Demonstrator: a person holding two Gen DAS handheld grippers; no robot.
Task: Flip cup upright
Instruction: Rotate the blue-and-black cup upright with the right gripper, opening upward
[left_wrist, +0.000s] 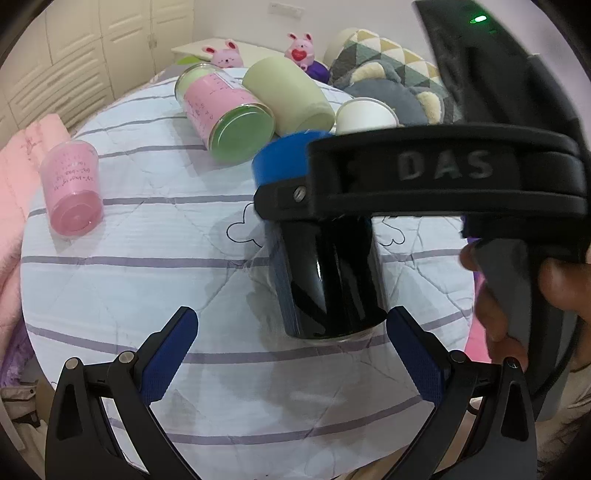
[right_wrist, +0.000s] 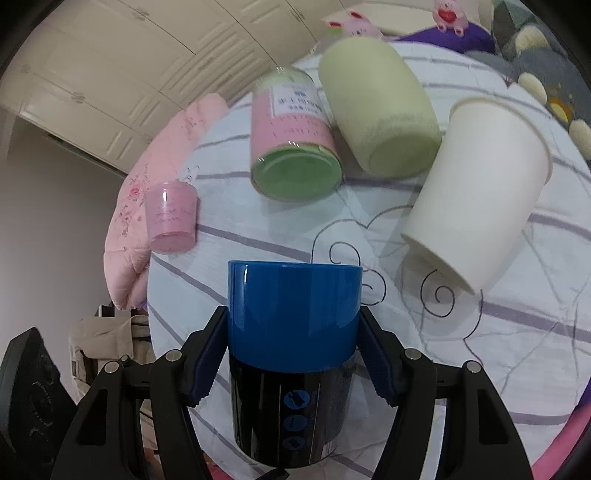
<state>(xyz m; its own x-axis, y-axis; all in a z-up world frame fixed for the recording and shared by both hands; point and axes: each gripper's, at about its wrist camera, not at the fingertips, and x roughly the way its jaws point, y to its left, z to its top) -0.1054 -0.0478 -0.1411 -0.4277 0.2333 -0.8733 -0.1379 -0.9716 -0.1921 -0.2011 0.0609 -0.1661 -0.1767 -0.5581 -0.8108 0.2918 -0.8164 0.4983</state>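
Note:
A blue-and-black cup (right_wrist: 293, 354) sits between the fingers of my right gripper (right_wrist: 293, 354), which is shut on its blue upper band. In the left wrist view the same cup (left_wrist: 328, 280) stands with its black end on the striped quilt (left_wrist: 147, 280), the blue end up under the right gripper (left_wrist: 406, 177). My left gripper (left_wrist: 291, 354) is open and empty, just in front of the cup's base.
Several cups lie on their sides on the quilt: a small pink one (left_wrist: 72, 188), a pink-and-green one (left_wrist: 225, 114), a pale green one (left_wrist: 288, 98) and a white paper one (right_wrist: 480, 184). Pink folded blanket (right_wrist: 147, 192) at left, pillows and plush toys behind.

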